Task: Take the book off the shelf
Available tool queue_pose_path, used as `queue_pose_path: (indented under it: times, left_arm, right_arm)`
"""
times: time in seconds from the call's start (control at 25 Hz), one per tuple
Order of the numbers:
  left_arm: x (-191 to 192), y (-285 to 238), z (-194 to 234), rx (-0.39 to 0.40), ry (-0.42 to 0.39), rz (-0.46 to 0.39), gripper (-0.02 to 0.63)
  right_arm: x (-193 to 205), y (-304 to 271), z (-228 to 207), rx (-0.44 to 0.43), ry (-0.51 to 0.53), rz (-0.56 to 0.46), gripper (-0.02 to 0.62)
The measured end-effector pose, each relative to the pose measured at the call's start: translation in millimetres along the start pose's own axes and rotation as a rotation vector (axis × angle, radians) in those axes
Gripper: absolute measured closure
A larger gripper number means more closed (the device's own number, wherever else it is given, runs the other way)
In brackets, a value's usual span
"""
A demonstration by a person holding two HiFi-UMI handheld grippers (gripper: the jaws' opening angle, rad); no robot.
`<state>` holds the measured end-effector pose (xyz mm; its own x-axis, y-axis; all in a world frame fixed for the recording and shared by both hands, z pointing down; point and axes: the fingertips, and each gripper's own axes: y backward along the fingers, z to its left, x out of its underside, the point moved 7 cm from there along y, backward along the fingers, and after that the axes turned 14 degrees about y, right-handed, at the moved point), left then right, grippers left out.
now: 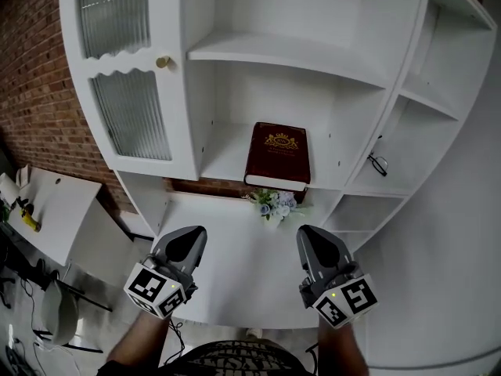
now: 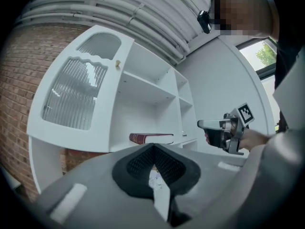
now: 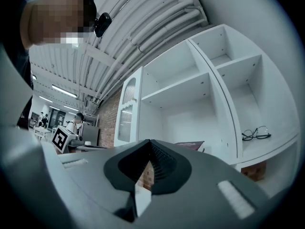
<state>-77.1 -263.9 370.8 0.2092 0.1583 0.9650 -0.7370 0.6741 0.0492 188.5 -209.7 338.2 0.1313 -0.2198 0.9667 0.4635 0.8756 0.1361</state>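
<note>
Maroon hardcover book [image 1: 277,155] with a gold crest lay flat on the middle board of the white wooden shelf unit [image 1: 258,53]. A small bunch of pale flowers [image 1: 274,204] sat on that unit's lower surface. The left claw [image 1: 188,237] and right claw [image 1: 311,237] hovered before the unit, well short of its middle board. Each had its jaws together on nothing.

The left gripper [image 2: 153,149] has its fingers pressed together with nothing between them, the tips just below the dark red book [image 2: 150,138]. The book lies flat on a shelf of the white cabinet [image 2: 143,87]. Left of the book stands a ribbed-glass door [image 2: 71,99]. Right of the book, about level with it, a hand [image 2: 252,138] holds the right gripper [image 2: 202,124].
</note>
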Motion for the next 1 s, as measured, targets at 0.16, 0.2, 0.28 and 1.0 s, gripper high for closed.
queue_pose_path:
  times: [0.16,0.2,0.28,1.0]
  left_arm:
    - [8,-24,5,-0.006,-0.027,0.033,0.604]
    - [10,-30,5,-0.009,-0.030,0.049,0.604]
    - [12,-41,6,-0.028,-0.038,0.062,0.604]
    - [-1,-135,17,-0.034,-0.051,0.049,0.531]
  right_arm:
    - [1,-9,-20,-0.034,-0.010,-0.030,0.569]
    - [2,-12,-25,-0.038,-0.012,-0.030,0.571]
    - [5,-17,-38,-0.038,-0.012,-0.022,0.571]
    - [35,-74,-118,-0.093,-0.022,0.123,0.569]
